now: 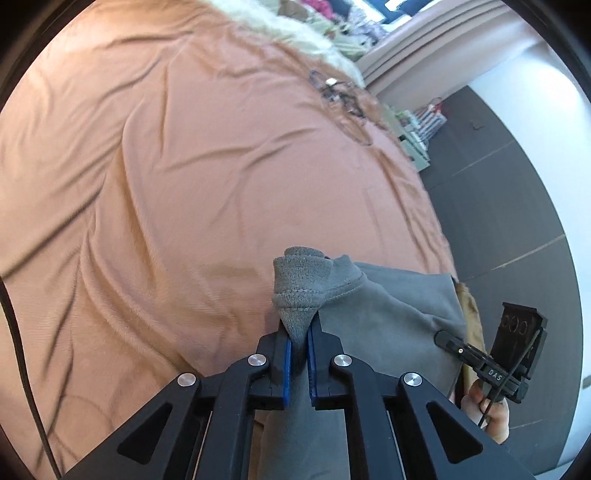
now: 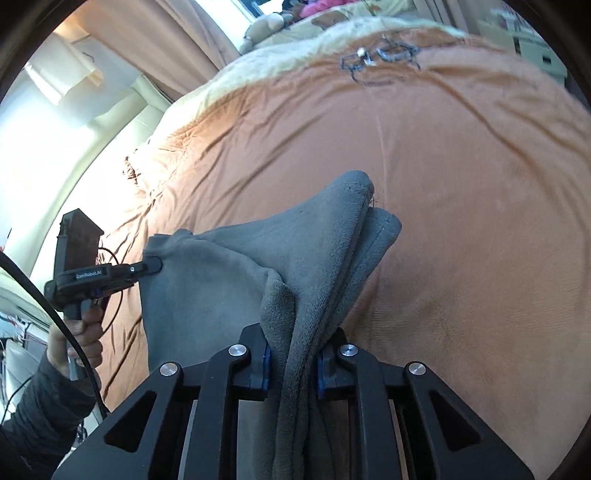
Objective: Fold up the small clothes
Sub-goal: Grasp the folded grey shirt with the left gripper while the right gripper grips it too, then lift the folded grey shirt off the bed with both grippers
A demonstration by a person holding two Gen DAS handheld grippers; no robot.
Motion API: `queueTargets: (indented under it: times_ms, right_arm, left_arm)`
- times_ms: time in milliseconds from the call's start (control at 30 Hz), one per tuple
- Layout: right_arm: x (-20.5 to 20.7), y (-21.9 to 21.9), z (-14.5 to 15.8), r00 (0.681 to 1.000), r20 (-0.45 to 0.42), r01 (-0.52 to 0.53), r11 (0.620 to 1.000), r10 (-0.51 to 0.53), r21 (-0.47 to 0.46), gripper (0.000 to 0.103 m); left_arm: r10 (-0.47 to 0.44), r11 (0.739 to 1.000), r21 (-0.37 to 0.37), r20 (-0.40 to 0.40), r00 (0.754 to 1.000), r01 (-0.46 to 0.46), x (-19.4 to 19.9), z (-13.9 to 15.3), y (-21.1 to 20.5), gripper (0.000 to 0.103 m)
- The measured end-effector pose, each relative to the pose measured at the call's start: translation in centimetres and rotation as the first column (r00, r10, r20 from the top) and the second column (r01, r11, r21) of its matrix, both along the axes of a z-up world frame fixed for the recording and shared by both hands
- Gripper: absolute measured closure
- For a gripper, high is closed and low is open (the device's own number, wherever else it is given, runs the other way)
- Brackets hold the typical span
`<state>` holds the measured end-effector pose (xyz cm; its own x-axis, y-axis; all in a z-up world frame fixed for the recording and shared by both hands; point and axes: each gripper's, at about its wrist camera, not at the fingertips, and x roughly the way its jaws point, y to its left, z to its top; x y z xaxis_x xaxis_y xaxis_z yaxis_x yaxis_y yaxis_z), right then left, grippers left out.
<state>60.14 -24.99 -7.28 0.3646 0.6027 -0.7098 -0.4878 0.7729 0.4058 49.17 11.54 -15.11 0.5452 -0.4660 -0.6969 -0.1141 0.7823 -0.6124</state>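
Observation:
A small grey fleece garment [image 1: 388, 306] hangs stretched between both grippers above an orange-brown bedspread [image 1: 184, 166]. My left gripper [image 1: 299, 339] is shut on a ribbed grey corner of it. The right gripper shows at the far right of the left wrist view [image 1: 443, 338], clamped on the garment's other edge. In the right wrist view my right gripper [image 2: 293, 354] is shut on a bunched fold of the garment [image 2: 221, 280], and the left gripper [image 2: 153, 265] pinches its far left corner.
The bedspread [image 2: 443, 166] fills most of both views. A tangle of dark cable [image 2: 380, 59] lies on it near the far end. Beige pillows and clothes [image 2: 295, 26] lie beyond. Dark floor [image 1: 498, 184] runs along the bed's right edge.

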Motion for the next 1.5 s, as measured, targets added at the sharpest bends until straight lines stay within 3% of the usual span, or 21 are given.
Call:
queueTargets:
  times_ms: [367,767,1200,1500]
  right_arm:
    - [-10.6,-2.6,8.3,0.986,0.158,0.044,0.999,-0.045,0.011,0.090]
    - [-24.2,-9.3,15.9,0.941,0.323,0.100,0.995,-0.104,0.029,0.090]
    - [-33.6,-18.6,19.8,0.881,0.421,0.227,0.973,-0.218,0.029,0.091]
    - [-37.2,-21.0,21.8,0.832,0.468,0.327,0.945,-0.297,0.018,0.091]
  left_arm:
    - [-0.038,0.999,0.014,0.156,0.987,0.037,-5.4,10.1,-2.3,0.097]
    - [-0.122,0.992,0.052,0.318,0.940,0.111,-11.3,20.7,-8.1,0.097]
    - [-0.264,0.963,0.045,0.356,0.897,0.265,-11.0,24.8,-18.9,0.097]
    - [-0.376,0.918,0.030,0.387,0.842,0.396,-9.9,27.2,-27.2,0.097]
